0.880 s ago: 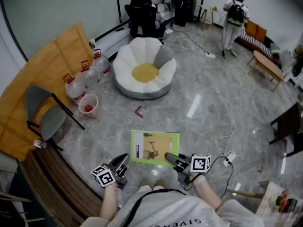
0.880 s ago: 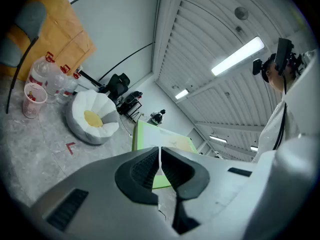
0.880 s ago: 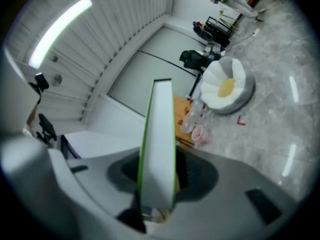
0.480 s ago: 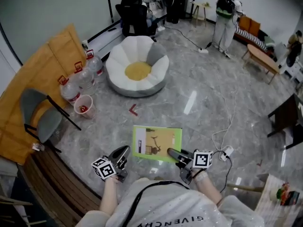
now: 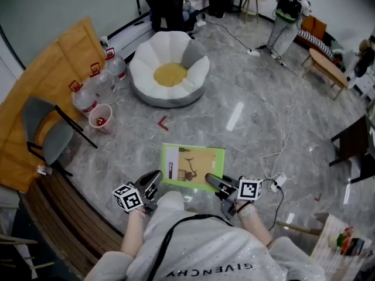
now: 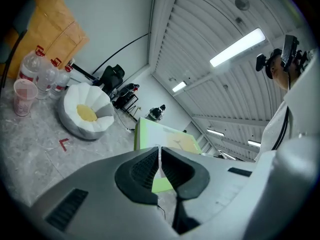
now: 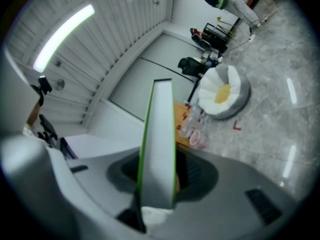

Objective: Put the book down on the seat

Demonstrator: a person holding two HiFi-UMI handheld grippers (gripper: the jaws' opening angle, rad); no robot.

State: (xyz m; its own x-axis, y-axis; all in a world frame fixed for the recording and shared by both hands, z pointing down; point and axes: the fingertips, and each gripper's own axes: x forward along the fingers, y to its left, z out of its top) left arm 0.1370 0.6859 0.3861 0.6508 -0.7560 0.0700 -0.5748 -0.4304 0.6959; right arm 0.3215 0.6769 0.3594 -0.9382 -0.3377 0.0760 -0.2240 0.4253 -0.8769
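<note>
The book [image 5: 193,165], with a beige cover and a bright green edge, hangs flat above the floor in front of me. My right gripper [image 5: 214,183] is shut on its near right edge; in the right gripper view the book [image 7: 159,144] stands edge-on between the pads of the right gripper [image 7: 157,179]. My left gripper [image 5: 153,181] sits just off the book's near left corner, jaws shut with nothing between them. In the left gripper view the left gripper [image 6: 160,159] points at the book [image 6: 167,139]. The seat [image 5: 170,75], a white flower-shaped cushion with a yellow centre, lies on the floor farther ahead.
A grey chair [image 5: 47,136] stands at the left by orange boards [image 5: 35,86]. Water bottles [image 5: 96,86] and a pink cup [image 5: 101,119] sit left of the seat. A cable and power strip [image 5: 275,180] lie at the right. A red floor mark [image 5: 162,122] is between book and seat.
My left gripper has moved up closer to the book's near left corner. The right gripper still holds the book in much the same place. The view has shifted slightly.
</note>
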